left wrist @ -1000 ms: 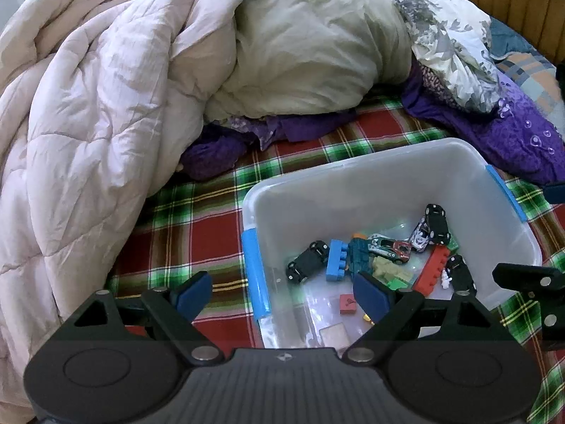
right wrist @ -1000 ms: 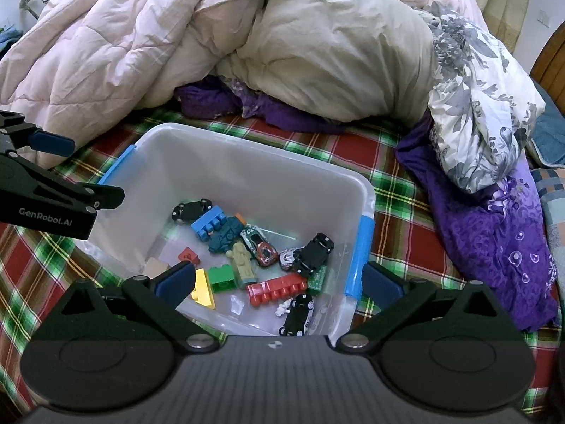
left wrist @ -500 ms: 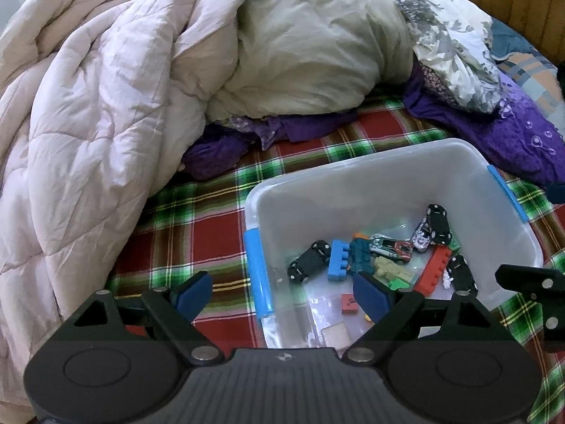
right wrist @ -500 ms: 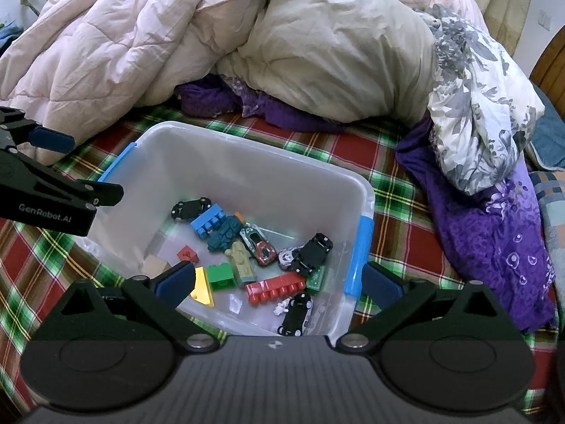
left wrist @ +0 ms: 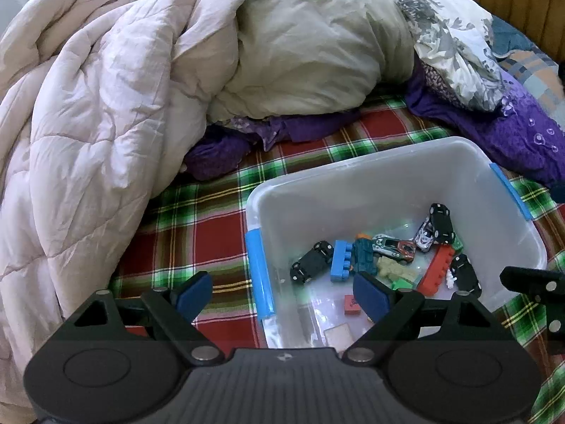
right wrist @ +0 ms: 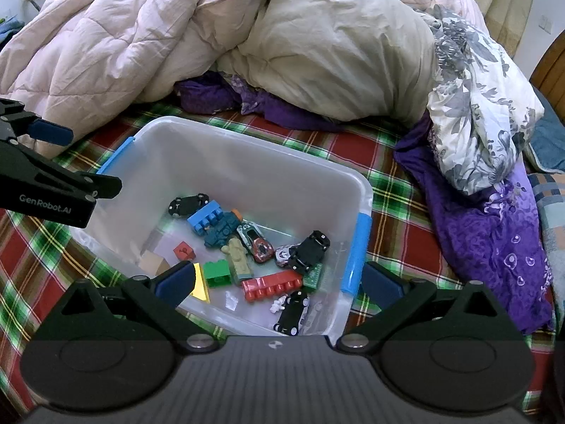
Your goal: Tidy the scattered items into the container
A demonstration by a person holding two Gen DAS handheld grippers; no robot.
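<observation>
A clear plastic bin (left wrist: 406, 169) with blue handles (left wrist: 259, 275) stands on the plaid bedspread; it also shows in the right wrist view (right wrist: 247, 162). Inside lie several toy cars and bricks: a black car (left wrist: 310, 261), a blue brick (right wrist: 204, 217), a red brick (right wrist: 272, 284), a green brick (right wrist: 217, 272). My left gripper (left wrist: 282, 293) is open and empty, above the bin's left wall. My right gripper (right wrist: 279, 284) is open and empty, above the bin's near right corner. The left gripper also shows in the right wrist view (right wrist: 53, 162).
A heaped pink and beige quilt (left wrist: 141, 88) lies behind and left of the bin. Purple cloth (right wrist: 487, 240) and a floral pillow (right wrist: 476, 106) lie to the right. Plaid bedspread (left wrist: 197, 226) surrounds the bin. A wooden headboard (left wrist: 512, 3) is at far right.
Both grippers have drawn back slightly from the bin, still open and empty. The bin and the toys in it have not moved.
</observation>
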